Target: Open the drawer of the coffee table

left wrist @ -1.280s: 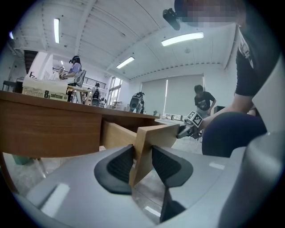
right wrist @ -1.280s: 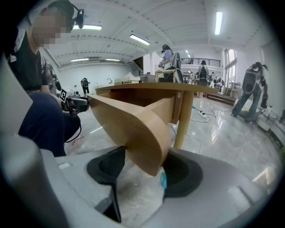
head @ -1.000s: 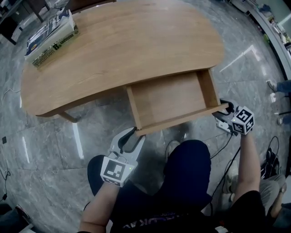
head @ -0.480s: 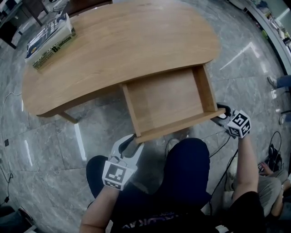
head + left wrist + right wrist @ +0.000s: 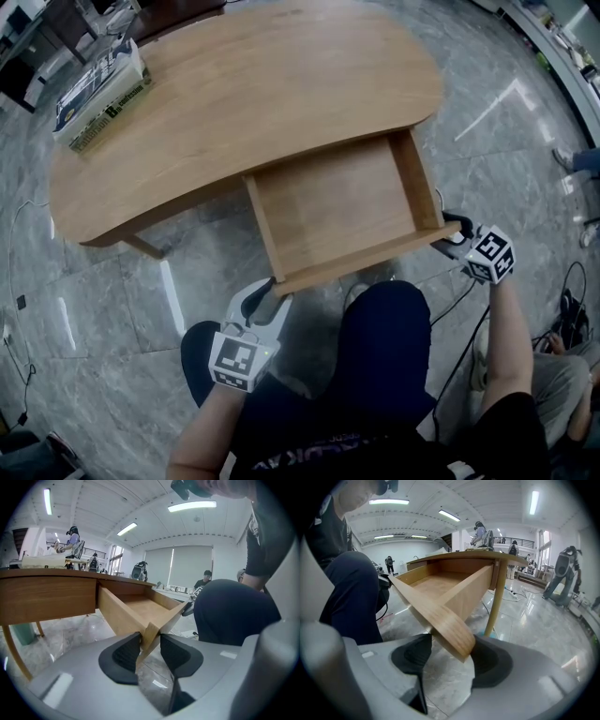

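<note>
The oval wooden coffee table [image 5: 244,103] has its drawer [image 5: 333,202] pulled well out toward me, and the drawer is bare inside. My left gripper [image 5: 272,286] is shut on the left corner of the drawer front [image 5: 361,258]. In the left gripper view that corner [image 5: 166,618] sits wedged between the dark pads [image 5: 123,656] of the left gripper [image 5: 151,641]. My right gripper [image 5: 452,230] is shut on the right end of the same board. In the right gripper view the rounded board end [image 5: 436,618] fills the gap of the right gripper [image 5: 450,653].
A stack of books [image 5: 98,89] lies on the table's far left end. My knees in dark trousers [image 5: 384,347] sit just under the drawer front. A table leg [image 5: 499,597] stands right of the drawer. Cables [image 5: 562,319] and another person's feet are on the marble floor at right.
The drawer has slid a little further out toward me, with both grippers drawing back along with it. Most of that shift lies between the first two frames.
</note>
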